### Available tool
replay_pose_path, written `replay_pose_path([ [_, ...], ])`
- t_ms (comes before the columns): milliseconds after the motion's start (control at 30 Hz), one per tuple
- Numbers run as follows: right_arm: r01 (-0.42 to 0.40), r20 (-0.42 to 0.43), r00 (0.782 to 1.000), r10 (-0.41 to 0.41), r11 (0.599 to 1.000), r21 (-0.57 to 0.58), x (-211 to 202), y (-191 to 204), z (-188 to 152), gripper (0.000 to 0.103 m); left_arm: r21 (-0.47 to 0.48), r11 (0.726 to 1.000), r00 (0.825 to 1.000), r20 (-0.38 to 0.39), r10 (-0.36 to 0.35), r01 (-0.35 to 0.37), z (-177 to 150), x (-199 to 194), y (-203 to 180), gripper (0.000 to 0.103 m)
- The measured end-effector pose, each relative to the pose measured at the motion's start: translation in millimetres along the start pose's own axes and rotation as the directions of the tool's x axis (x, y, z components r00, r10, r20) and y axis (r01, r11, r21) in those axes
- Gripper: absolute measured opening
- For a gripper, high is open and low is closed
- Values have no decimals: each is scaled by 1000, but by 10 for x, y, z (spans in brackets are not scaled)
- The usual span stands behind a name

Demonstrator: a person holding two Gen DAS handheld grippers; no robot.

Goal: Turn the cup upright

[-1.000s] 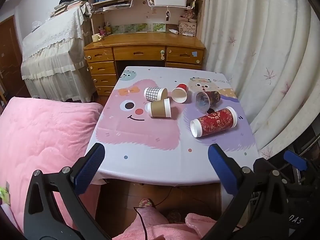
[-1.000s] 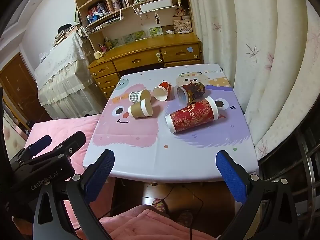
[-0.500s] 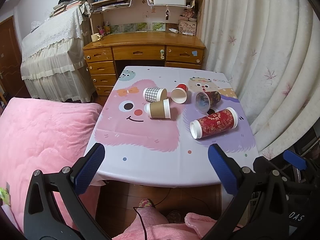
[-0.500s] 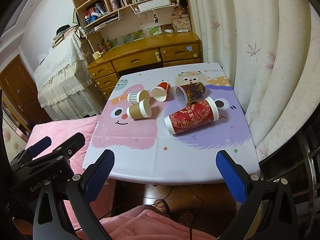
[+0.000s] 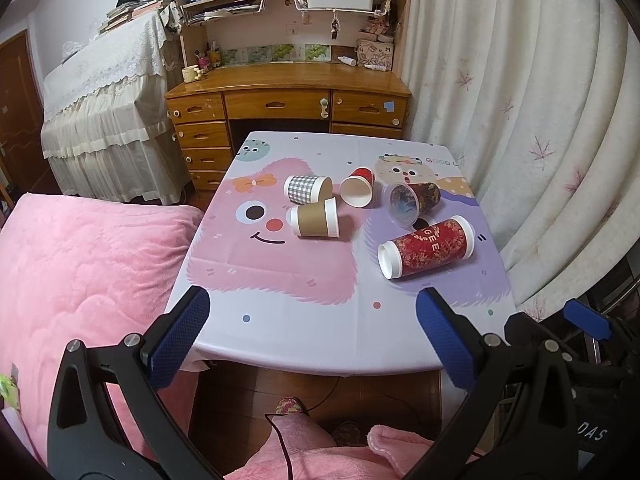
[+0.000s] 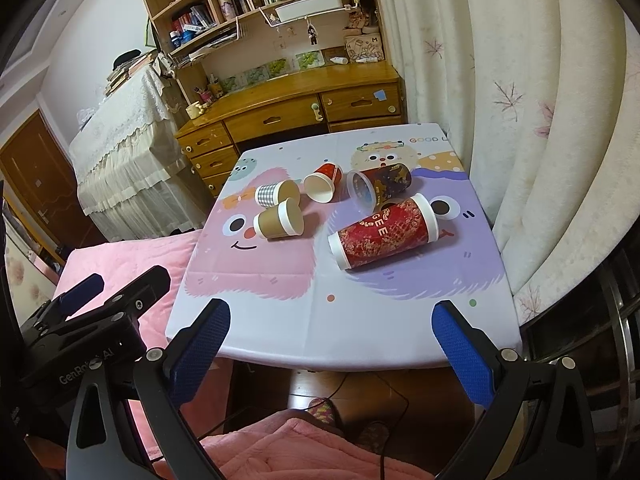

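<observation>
On the cartoon tablecloth (image 5: 280, 280) five paper cups lie tipped over, the tall red cup (image 6: 384, 236) nearest; left gripper (image 5: 312, 336) and right gripper (image 6: 332, 340) hover short of the table, jaws wide apart, empty.

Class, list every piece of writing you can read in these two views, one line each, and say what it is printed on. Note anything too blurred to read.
"GEE" (partial): tall red cup lying on its side.
"GOOD" plus a cut-off letter: tablecloth, far right corner.
"GenRob...AI" (partly hidden): left gripper body.
"DAS" (start hidden): right gripper body.
"H", "M": small box on the desk; remaining letters unclear.
Book spines on the shelves: too small to read.
</observation>
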State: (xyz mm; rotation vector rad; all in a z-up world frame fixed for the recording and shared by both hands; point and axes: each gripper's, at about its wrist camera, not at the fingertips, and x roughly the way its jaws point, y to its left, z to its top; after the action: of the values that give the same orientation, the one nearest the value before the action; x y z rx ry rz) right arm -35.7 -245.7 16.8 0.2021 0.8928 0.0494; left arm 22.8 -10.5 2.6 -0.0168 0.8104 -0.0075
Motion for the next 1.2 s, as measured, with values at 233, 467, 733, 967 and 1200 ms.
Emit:
replay_pose_path([
  [233,0,-5,1000,0,1000,-9,122,-9,45,102,-1,1000,1000,0,1,-1,43,40,-25,102],
  [467,1,-3,1000,-1,1000,-15,104,9,33,101,-13,1000,1000,-8,-5,5,74,88,-38,102],
  [733,-56,-36,998,58,997,60,47,-97,-28,100,-32,999,1000,-22,-20,19,-52,26,7,102],
  [967,-74,-108,990,95,980,184,296,-415,-9,100,25,995,992,-87,-95,98,9,231,-137,102],
  [1200,-65,-154,979,132,924,378,639,-980,11,98,172,958,948,-262,-181,230,206,874,-678,102],
])
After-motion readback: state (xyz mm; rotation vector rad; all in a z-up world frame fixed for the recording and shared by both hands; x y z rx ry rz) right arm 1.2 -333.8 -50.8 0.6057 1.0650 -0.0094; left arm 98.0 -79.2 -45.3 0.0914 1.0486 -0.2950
